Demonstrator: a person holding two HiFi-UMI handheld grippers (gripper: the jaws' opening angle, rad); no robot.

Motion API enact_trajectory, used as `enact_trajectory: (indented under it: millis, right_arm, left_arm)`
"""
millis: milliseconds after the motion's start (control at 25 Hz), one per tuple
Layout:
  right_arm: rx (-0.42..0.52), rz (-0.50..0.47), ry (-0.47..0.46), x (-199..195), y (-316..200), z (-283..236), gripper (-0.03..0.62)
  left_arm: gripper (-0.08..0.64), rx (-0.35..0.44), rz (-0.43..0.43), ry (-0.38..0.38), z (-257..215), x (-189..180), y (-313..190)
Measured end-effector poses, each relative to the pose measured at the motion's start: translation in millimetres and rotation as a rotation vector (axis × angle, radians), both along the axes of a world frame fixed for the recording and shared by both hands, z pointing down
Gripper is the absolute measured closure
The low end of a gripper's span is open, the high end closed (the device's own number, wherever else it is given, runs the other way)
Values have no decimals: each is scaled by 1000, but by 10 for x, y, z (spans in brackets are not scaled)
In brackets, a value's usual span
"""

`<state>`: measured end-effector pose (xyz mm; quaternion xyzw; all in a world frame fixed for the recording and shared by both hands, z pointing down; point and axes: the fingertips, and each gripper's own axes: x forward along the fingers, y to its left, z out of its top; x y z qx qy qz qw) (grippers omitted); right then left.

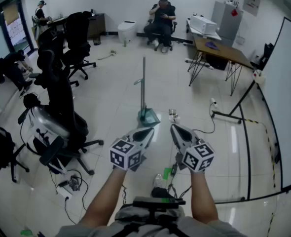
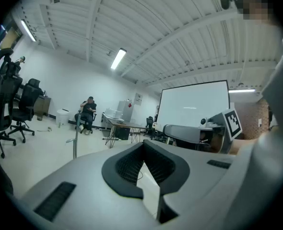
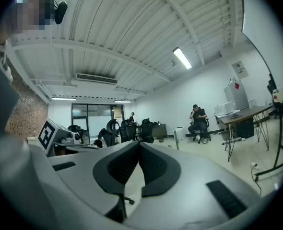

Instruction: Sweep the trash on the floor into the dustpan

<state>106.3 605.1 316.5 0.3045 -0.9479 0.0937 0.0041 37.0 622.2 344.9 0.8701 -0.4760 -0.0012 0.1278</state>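
Beside the upright, waiting dustpan (image 1: 147,115) a trash piece (image 1: 173,115) lies on the floor (image 1: 111,102); short of the dustpan, left gripper (image 1: 146,132) and right gripper (image 1: 177,130) hover clenched, empty, sweeping seemingly unstarted.

Dustpan (image 1: 148,116) left of trash (image 1: 173,115); desk (image 1: 219,51) behind right.

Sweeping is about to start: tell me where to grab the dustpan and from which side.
Probably the thin handle of the dustpan, near its top: it stands upright, so come level from the near side with the left hand-held gripper, opened first.
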Motion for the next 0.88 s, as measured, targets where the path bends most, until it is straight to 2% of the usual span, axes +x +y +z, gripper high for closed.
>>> enact_trajectory:
  millis: [200, 480, 600, 880]
  right_arm:
    - [-15, -6, -2, -103, -545, 116, 592]
    - [-22, -60, 1, -225, -1564, 191, 592]
    - [-4, -103, 3, -268, -1965, 134, 592]
    - [17, -135, -21, -347, -2699, -49, 592]
  left_arm:
    - [555, -18, -10, -24, 114, -90, -535]
    - [555, -44, -57, -33, 206, -196, -1520]
    - [555, -51, -82, -43, 138, -222, -1883]
    - [555, -60, -128, -67, 112, -341, -2586]
